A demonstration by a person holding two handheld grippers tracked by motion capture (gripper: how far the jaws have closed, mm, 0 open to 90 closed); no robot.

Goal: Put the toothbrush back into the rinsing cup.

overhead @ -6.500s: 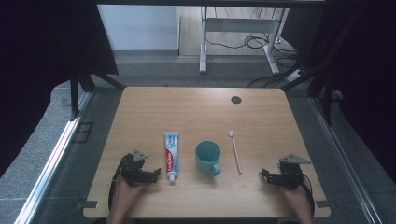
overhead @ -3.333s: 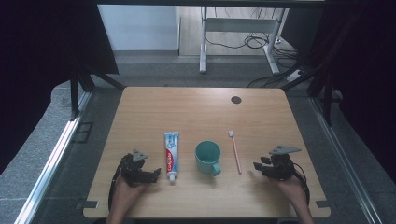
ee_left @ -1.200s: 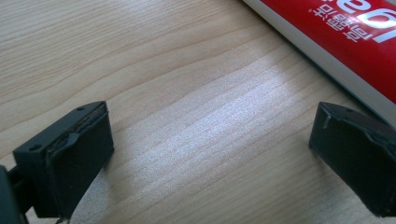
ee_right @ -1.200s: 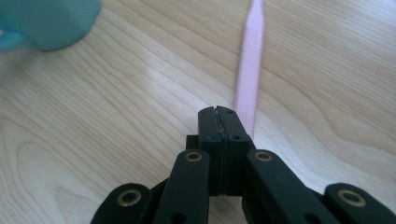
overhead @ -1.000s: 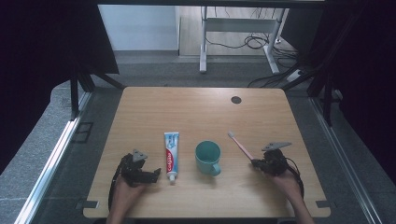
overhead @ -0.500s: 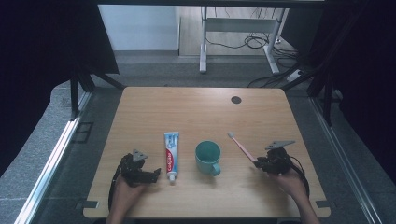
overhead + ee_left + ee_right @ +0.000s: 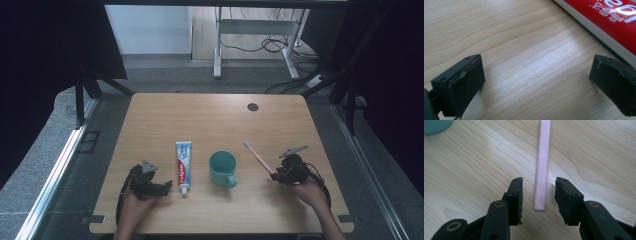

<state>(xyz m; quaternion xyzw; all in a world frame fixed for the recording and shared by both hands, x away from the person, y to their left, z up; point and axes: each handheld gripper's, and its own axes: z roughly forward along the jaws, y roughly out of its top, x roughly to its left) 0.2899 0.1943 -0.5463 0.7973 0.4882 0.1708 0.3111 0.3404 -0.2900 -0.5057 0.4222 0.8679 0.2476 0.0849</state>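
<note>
Lying on table [image 7: 300,120]: one toothbrush [image 7: 542,165] between parted right gripper [image 7: 538,195] jaws, just opening

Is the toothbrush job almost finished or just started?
Just started, it seems. The right gripper has just been opening around the pink toothbrush, which lies on the table, unpressed. The green cup holds nothing; the toothpaste is untouched beside the left gripper.

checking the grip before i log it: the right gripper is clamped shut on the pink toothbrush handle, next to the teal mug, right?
Not quite. The right gripper is not clamped: its jaws have just been opening, and the pink toothbrush handle lies between them with a gap on each side, as the right gripper view shows. The rest holds: the teal mug stands beside it.
</note>
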